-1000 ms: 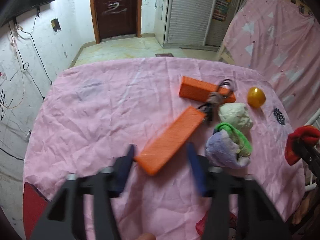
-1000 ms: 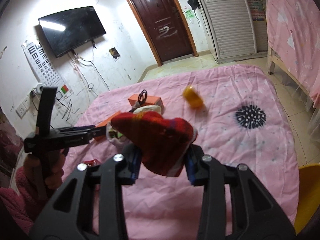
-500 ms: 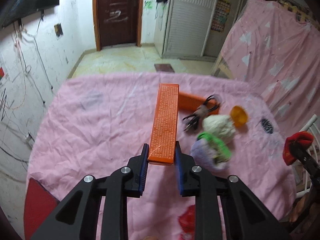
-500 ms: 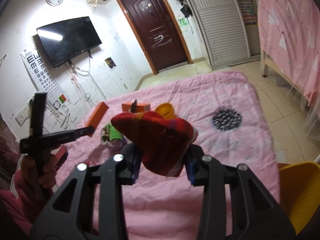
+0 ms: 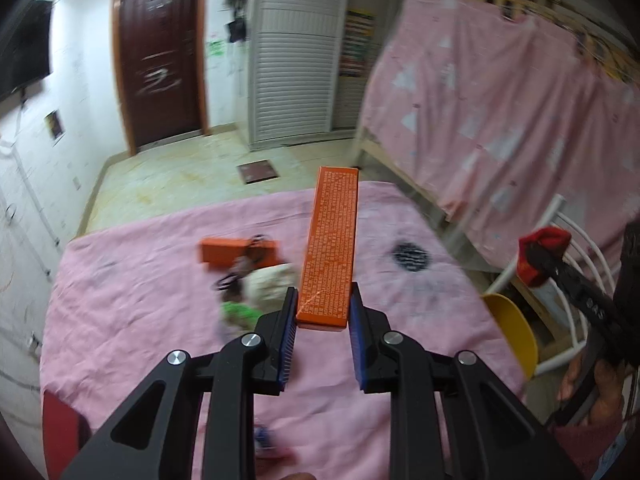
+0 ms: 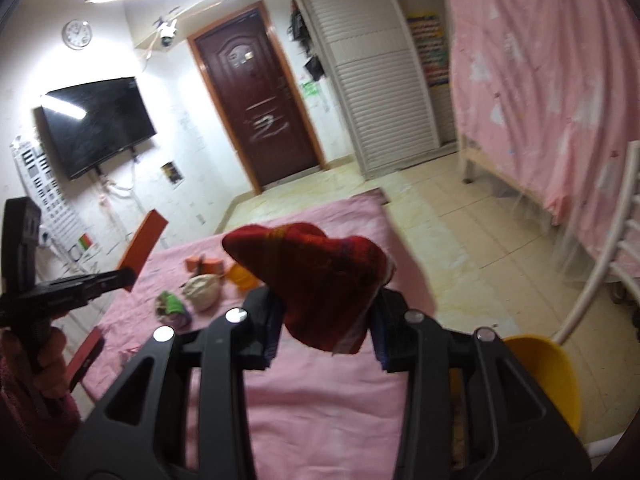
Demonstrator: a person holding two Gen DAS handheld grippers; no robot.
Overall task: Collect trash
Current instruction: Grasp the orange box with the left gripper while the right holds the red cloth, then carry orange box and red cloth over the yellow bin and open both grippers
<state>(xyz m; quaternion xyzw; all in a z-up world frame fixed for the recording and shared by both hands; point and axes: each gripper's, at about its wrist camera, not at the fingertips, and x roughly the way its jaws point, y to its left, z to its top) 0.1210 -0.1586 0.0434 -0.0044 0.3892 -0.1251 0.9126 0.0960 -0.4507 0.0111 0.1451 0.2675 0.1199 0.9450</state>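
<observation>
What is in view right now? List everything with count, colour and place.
long box: 1, orange, clamped in left gripper, lifted off table
short box: 1, orange, far side of table, black cable on it
sock: 1, red, clamped in right gripper
cream wad: 1, mid table
green and purple bundle: 1, near the wad
small container: 1, orange-yellow, beside the wad
yellow bin: 1, off the table's right edge
tablecloth: 1, pink
left gripper: 1, black, shut on long box
right gripper: 1, black, shut on sock
</observation>
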